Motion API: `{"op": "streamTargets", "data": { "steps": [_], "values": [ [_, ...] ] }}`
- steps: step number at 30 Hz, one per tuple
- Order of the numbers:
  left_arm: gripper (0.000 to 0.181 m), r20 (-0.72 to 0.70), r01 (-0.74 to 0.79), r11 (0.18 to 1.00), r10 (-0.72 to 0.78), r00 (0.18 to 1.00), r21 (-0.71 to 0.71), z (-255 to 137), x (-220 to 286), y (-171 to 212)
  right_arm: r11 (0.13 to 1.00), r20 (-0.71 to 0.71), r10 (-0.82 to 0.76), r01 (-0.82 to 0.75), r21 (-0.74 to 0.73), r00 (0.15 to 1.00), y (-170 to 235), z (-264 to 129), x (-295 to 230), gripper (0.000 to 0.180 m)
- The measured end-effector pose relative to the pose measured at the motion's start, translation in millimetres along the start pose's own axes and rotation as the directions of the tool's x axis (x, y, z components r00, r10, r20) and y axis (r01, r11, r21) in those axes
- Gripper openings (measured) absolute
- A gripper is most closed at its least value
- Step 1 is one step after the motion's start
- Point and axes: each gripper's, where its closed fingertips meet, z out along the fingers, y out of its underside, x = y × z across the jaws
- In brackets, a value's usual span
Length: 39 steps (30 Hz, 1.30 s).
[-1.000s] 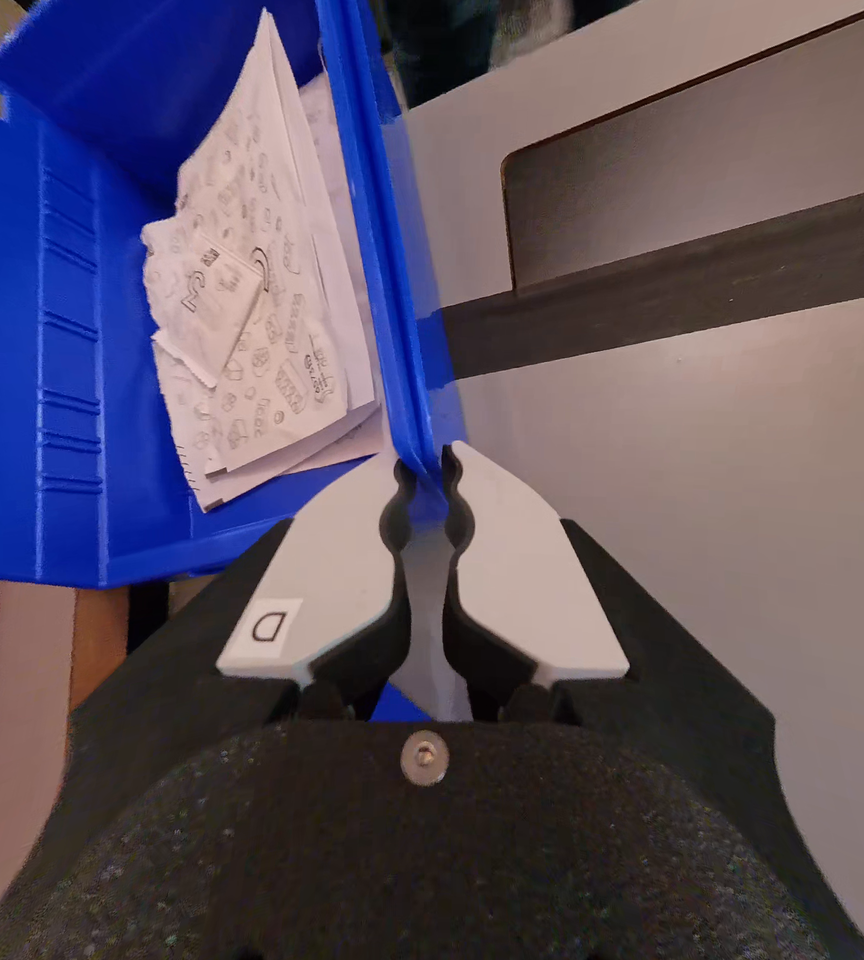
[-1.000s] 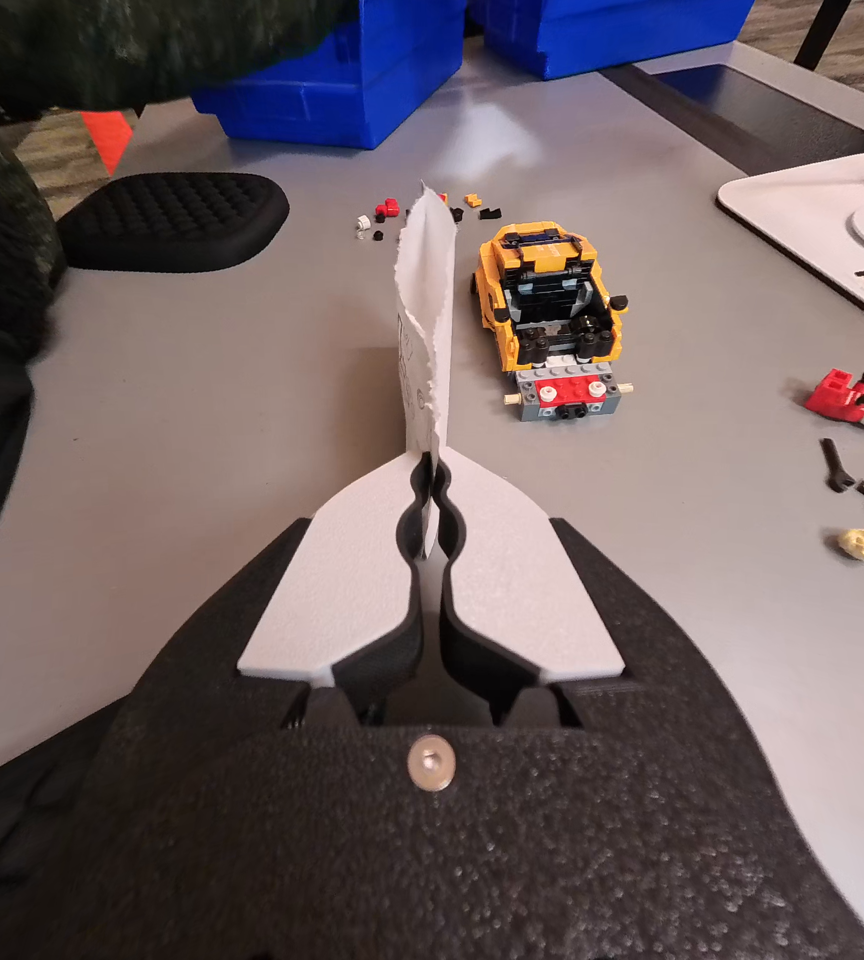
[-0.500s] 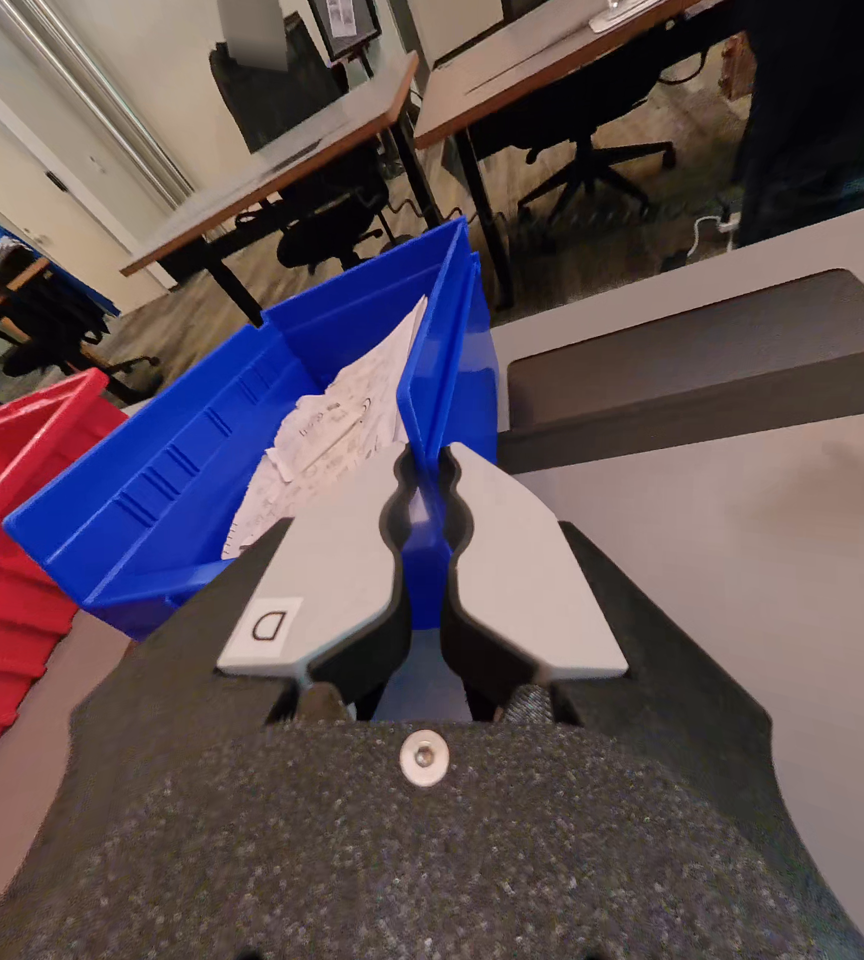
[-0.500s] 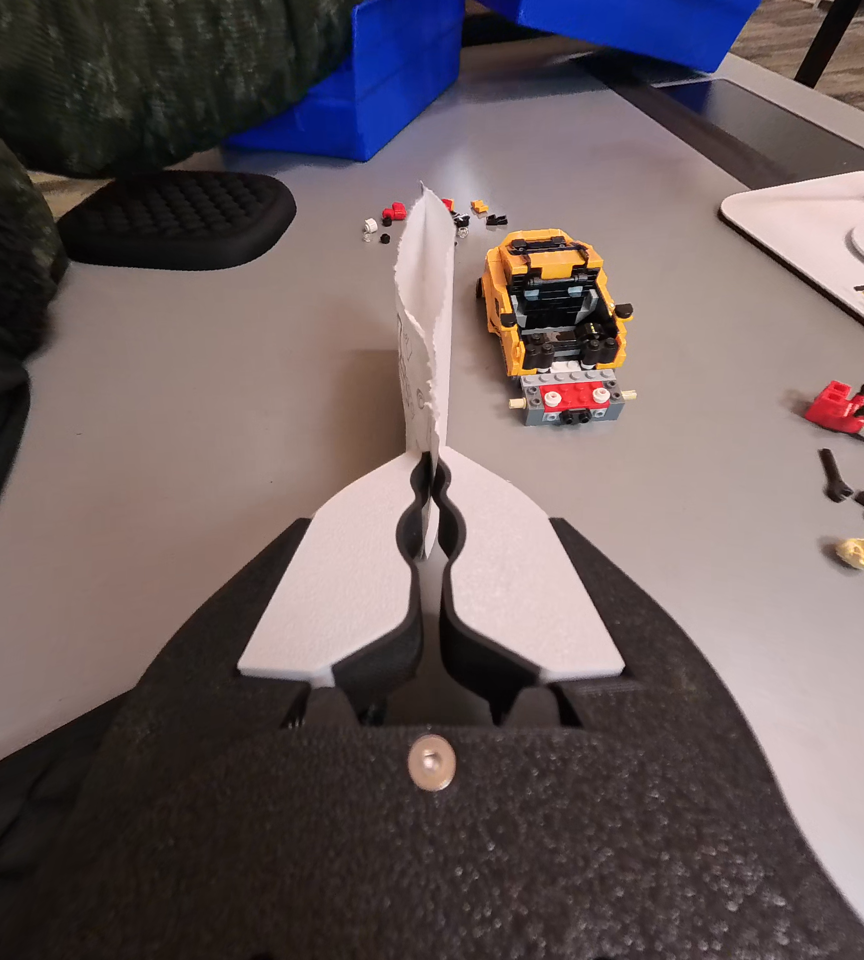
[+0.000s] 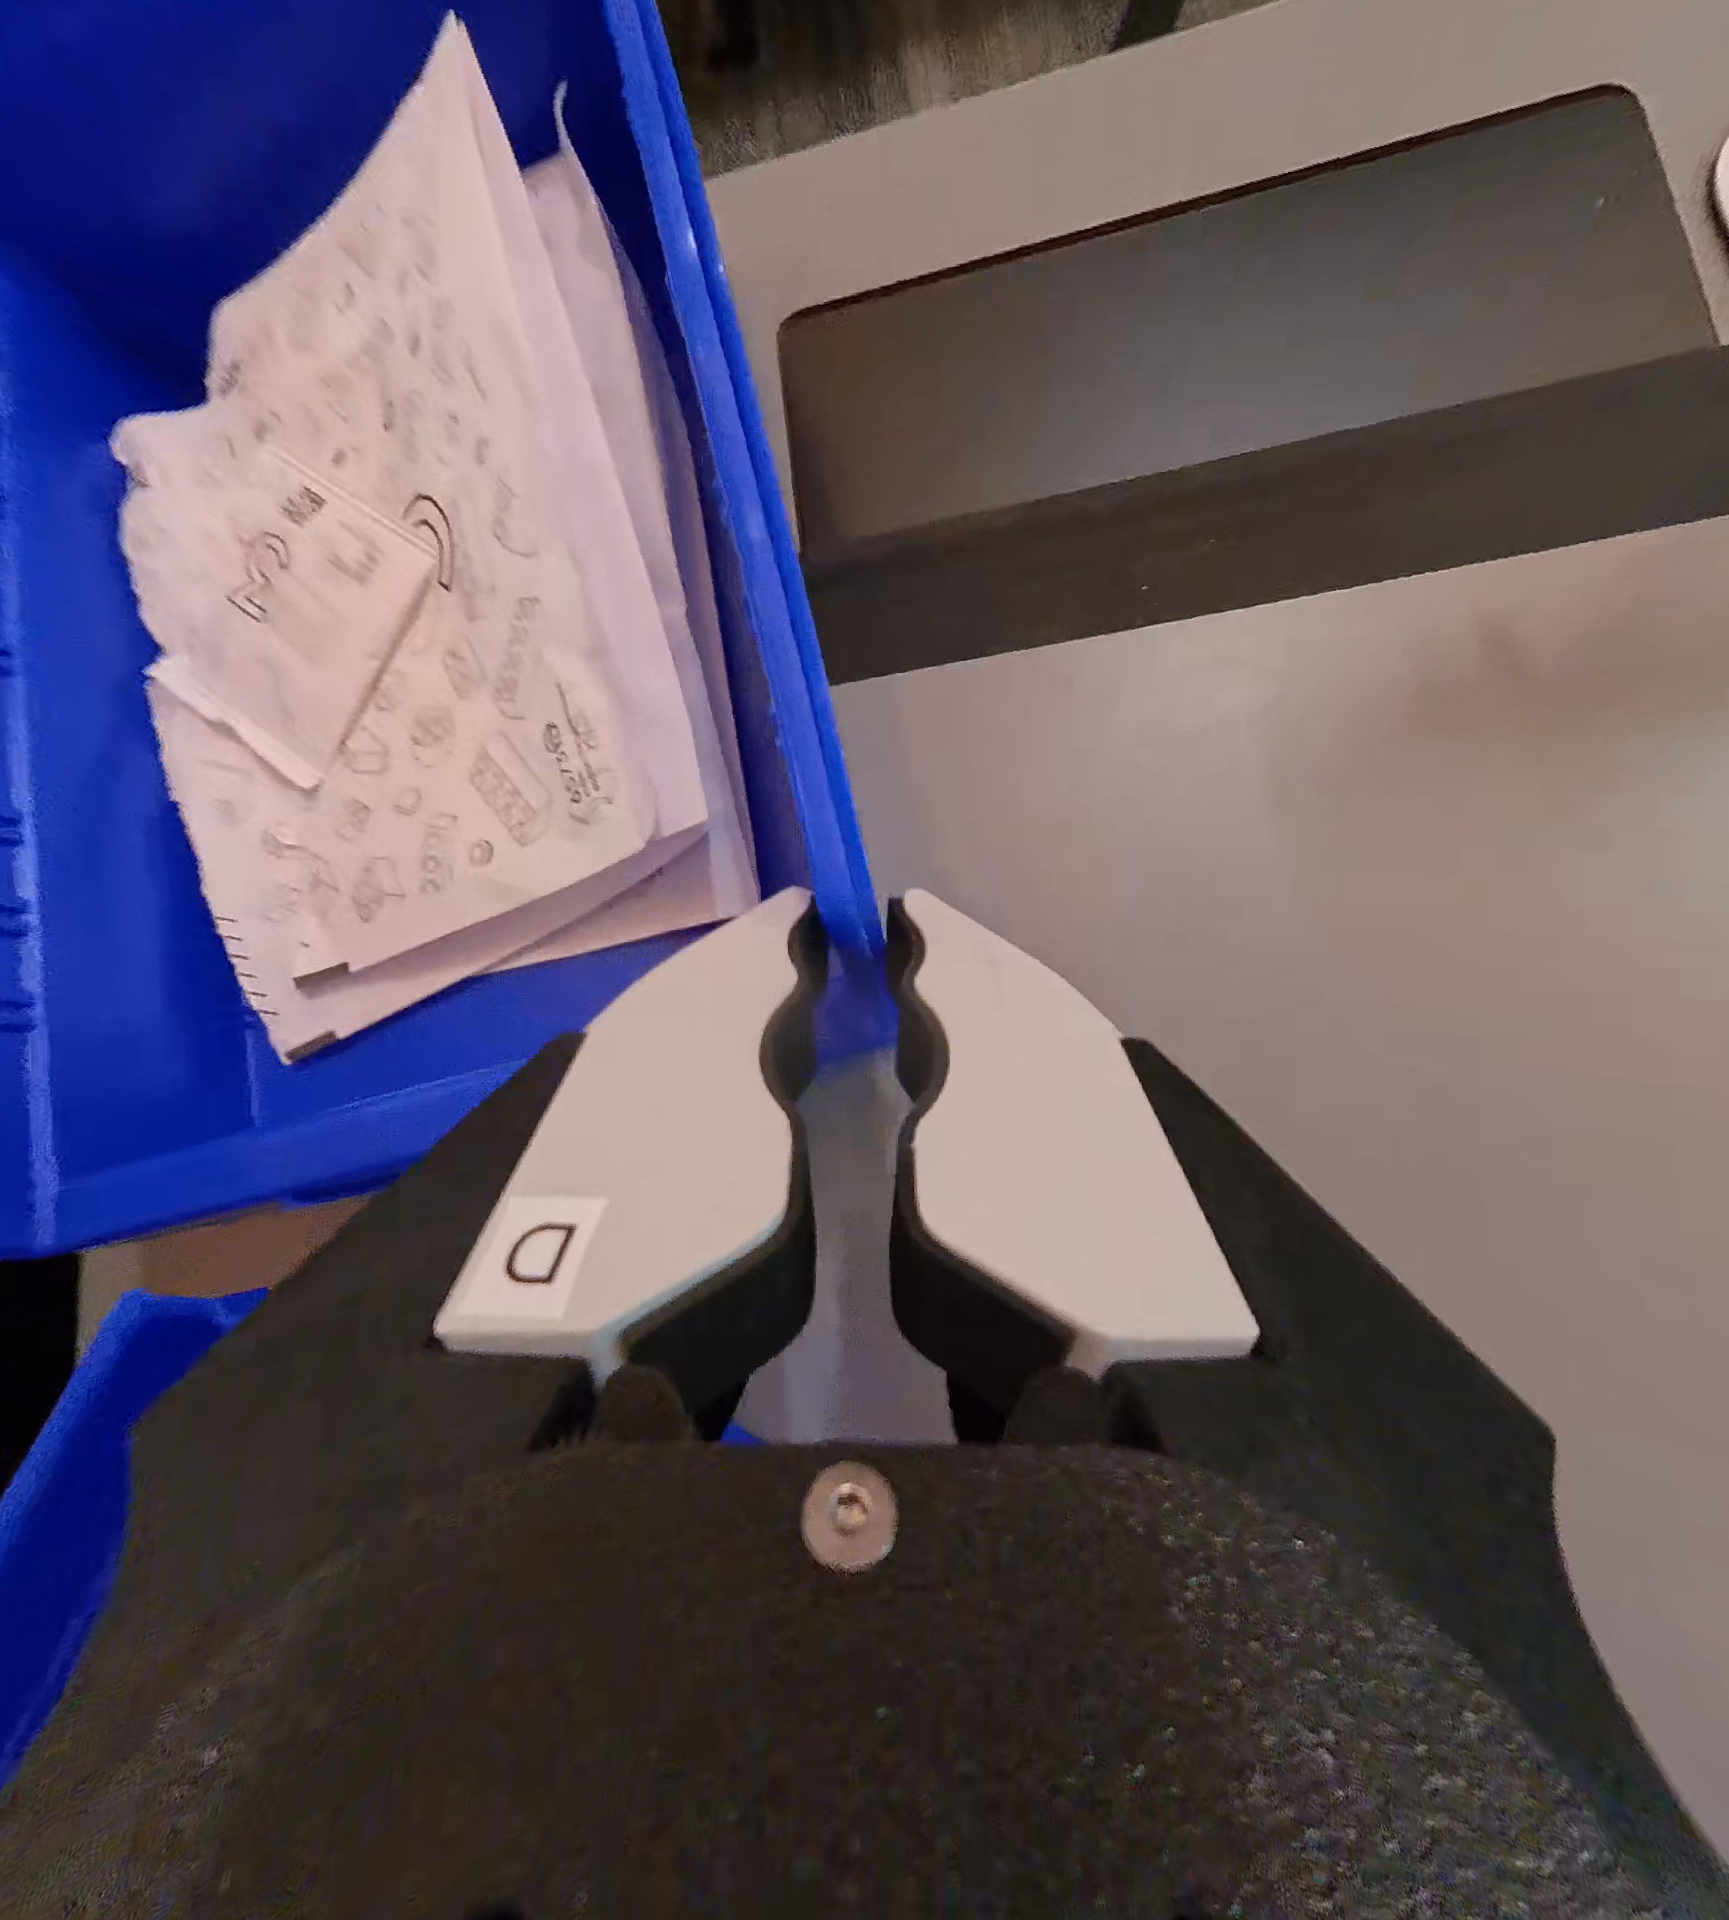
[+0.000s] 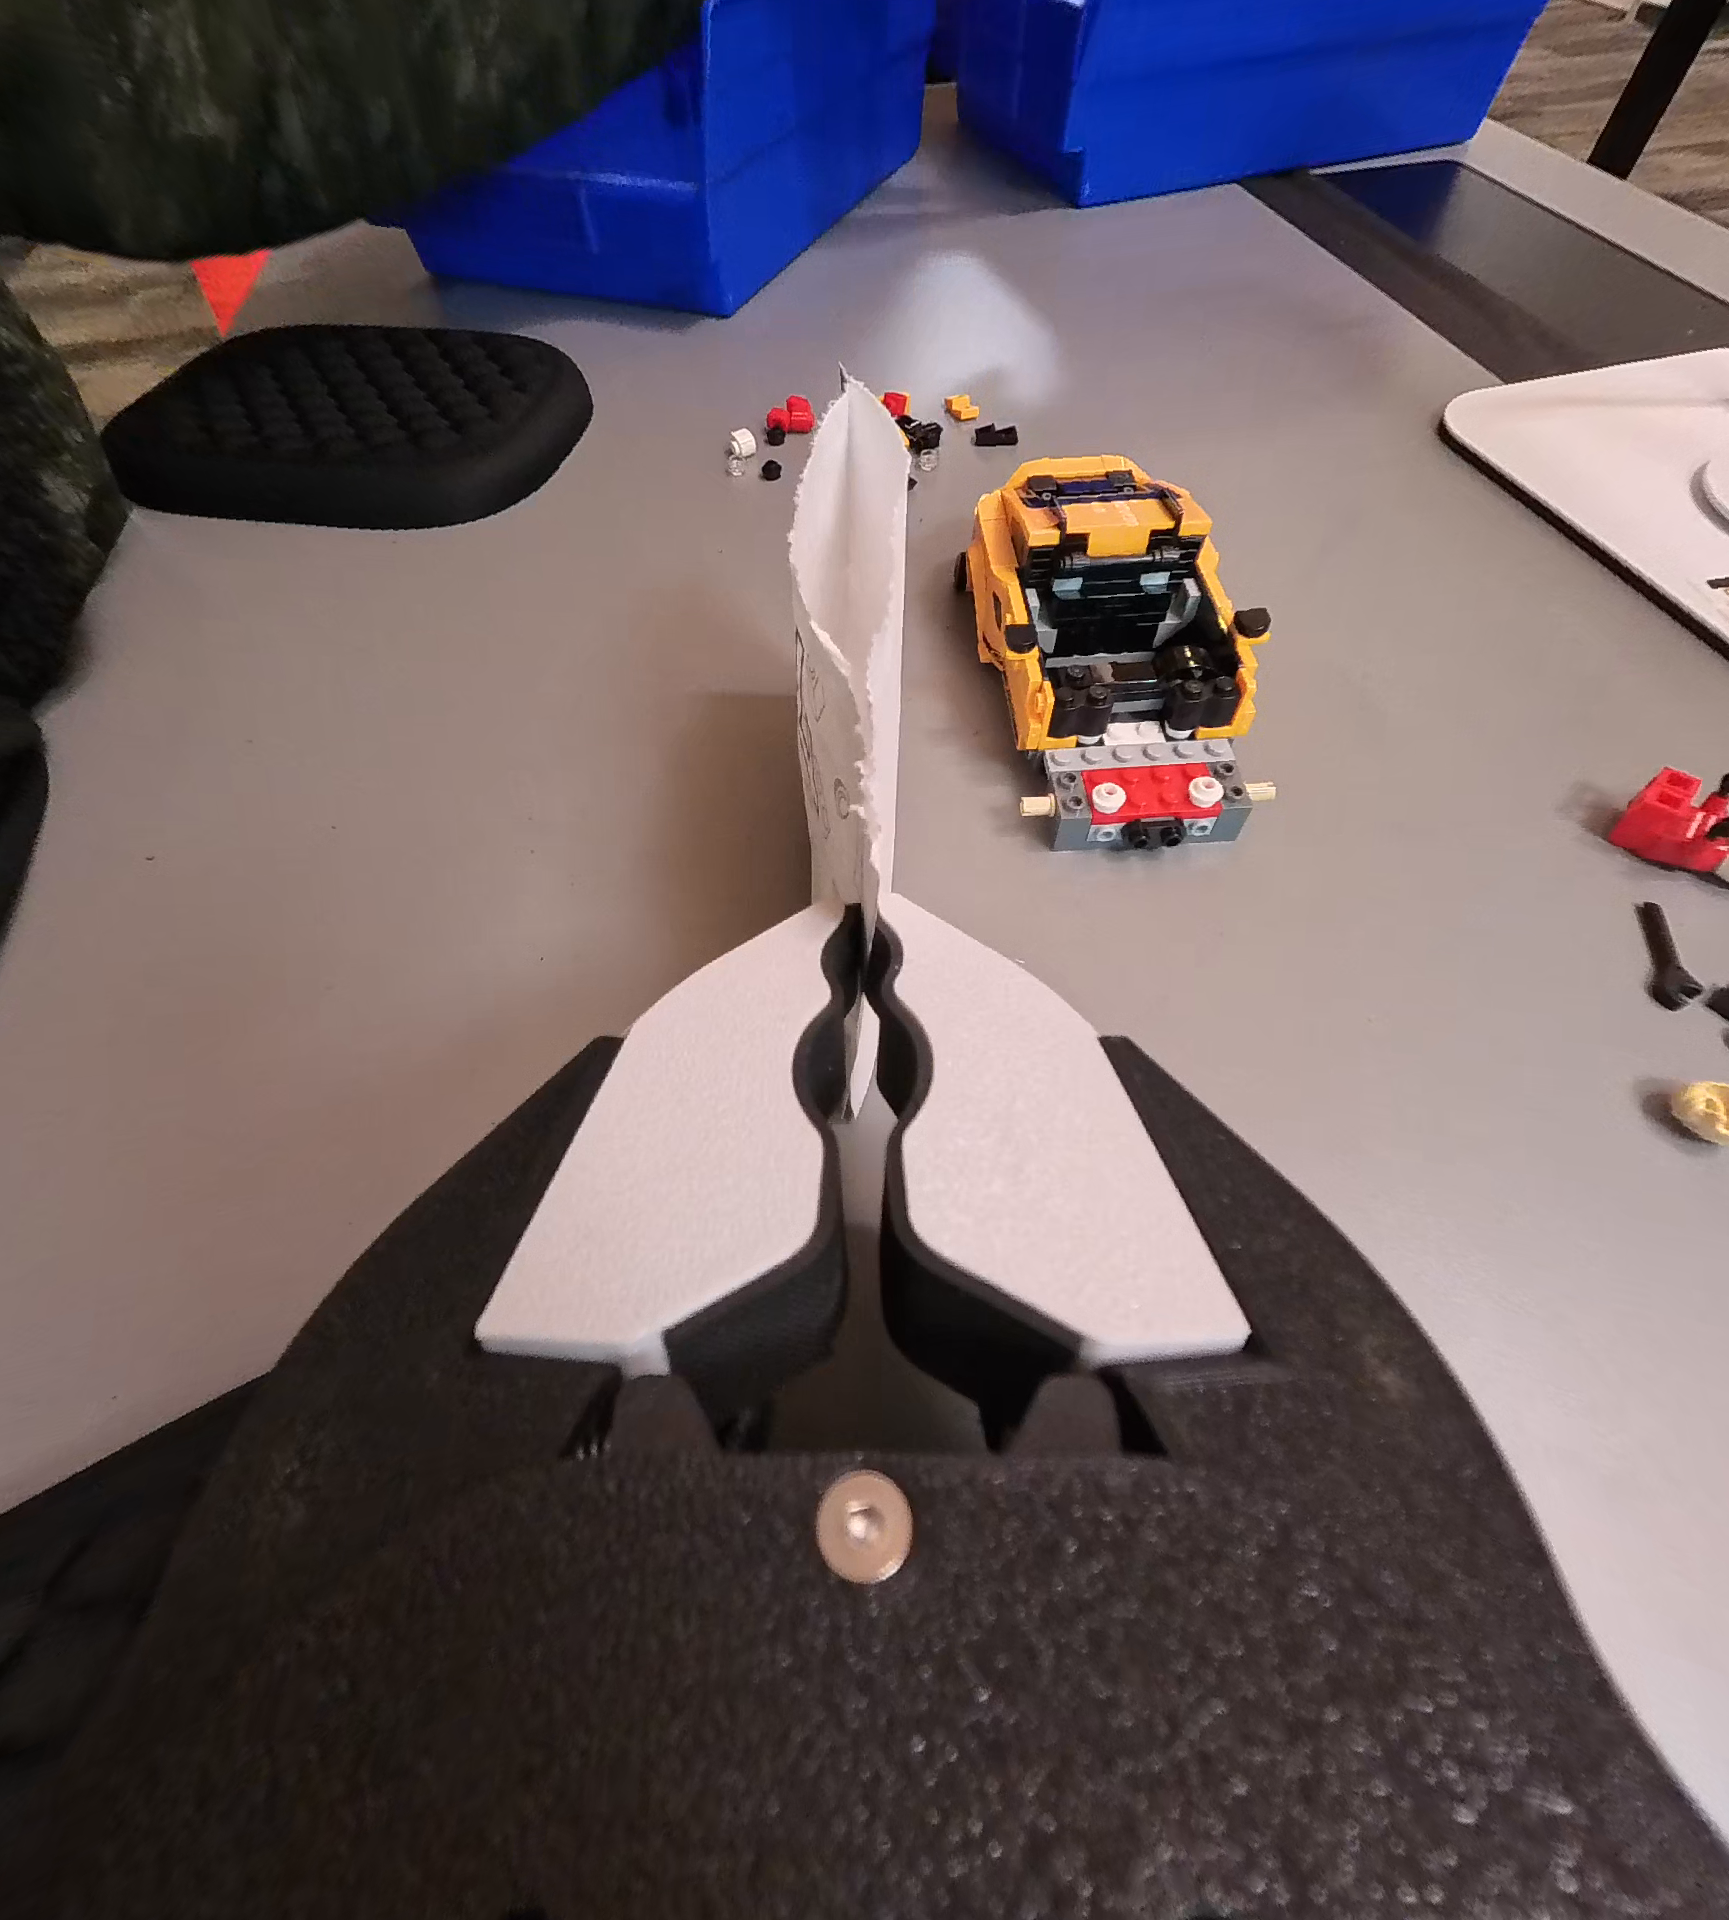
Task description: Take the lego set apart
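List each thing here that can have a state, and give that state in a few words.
left gripper: shut on the bin's side wall
blue bin: tilted, paper bags inside
right gripper: shut on a paper bag
paper bag: torn open, held upright
lego car: partly dismantled, on the table

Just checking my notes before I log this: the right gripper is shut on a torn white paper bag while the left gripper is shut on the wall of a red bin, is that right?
Not quite: the left wrist view shows the left gripper shut on the wall of a blue bin, not a red one. The right gripper is indeed shut on the torn white paper bag.
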Motion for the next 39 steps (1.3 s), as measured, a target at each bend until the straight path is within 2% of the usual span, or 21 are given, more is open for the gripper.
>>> {"op": "streamTargets", "data": {
  "steps": [3, 5, 8, 10, 13, 17, 19, 21, 31, 34, 39],
  "values": [
    [0.013, -0.059, 0.067, 0.997, -0.064, 0.996, 0.047, -3, -2, -14, 1.0, 0.001, -0.001, 0.001, 0.001, 1.0, 0, 0, 0, 0.0],
    [0.025, -0.11, 0.145, 0.987, -0.138, 0.984, 0.064, -1, -3, -25, 1.0, 0.003, 0.0, 0.0, -0.002, 1.0, 0, 0, 0, 0.0],
    [0.041, -0.147, 0.178, 0.98, -0.189, 0.971, -0.087, 22, 2, -18, 1.0, 0.004, -0.002, 0.002, -0.005, 1.0, 1, 1, -1, 0.0],
    [0.036, -0.087, 0.15, 0.975, -0.166, 0.982, -0.161, 34, -6, -12, 1.0, -0.001, -0.008, 0.008, -0.005, 1.0, 0, 0, -1, 0.0],
    [0.02, -0.088, 0.103, 0.957, -0.132, 0.987, -0.273, 39, -3, -11, 1.0, -0.003, -0.009, 0.009, -0.003, 1.0, 0, -1, -1, 0.0],
    [0.012, -0.027, 0.059, 0.94, -0.072, 0.997, -0.335, 42, -10, -10, 1.0, 0.004, -0.017, 0.018, -0.011, 1.0, 1, -1, -3, 0.0],
    [0.009, 0.05, 0.056, 0.955, -0.043, 0.998, -0.29, 44, -22, -9, 1.0, 0.003, -0.027, 0.027, -0.015, 1.0, 1, 0, -4, 0.0],
    [0.008, 0.038, 0.098, 0.971, -0.091, 0.995, -0.22, 45, -25, -9, 0.999, 0.001, -0.031, 0.031, -0.014, 1.0, 1, -1, -4, 0.0],
    [0.009, 0.102, 0.109, 0.993, -0.114, 0.988, 0.052, 19, -23, -27, 0.999, -0.001, -0.031, 0.031, -0.008, 1.0, 0, -1, -4, 0.0],
    [0.009, 0.145, 0.078, 0.984, -0.101, 0.984, 0.158, -2, -25, -40, 1.0, 0.001, -0.026, 0.026, -0.009, 1.0, 0, -1, -3, 0.0],
    [0.009, 0.213, 0.038, 0.915, -0.133, 0.968, 0.401, -57, -23, -67, 1.0, 0.003, -0.015, 0.015, -0.004, 1.0, 0, -1, -2, 0.0]
  ]
}}
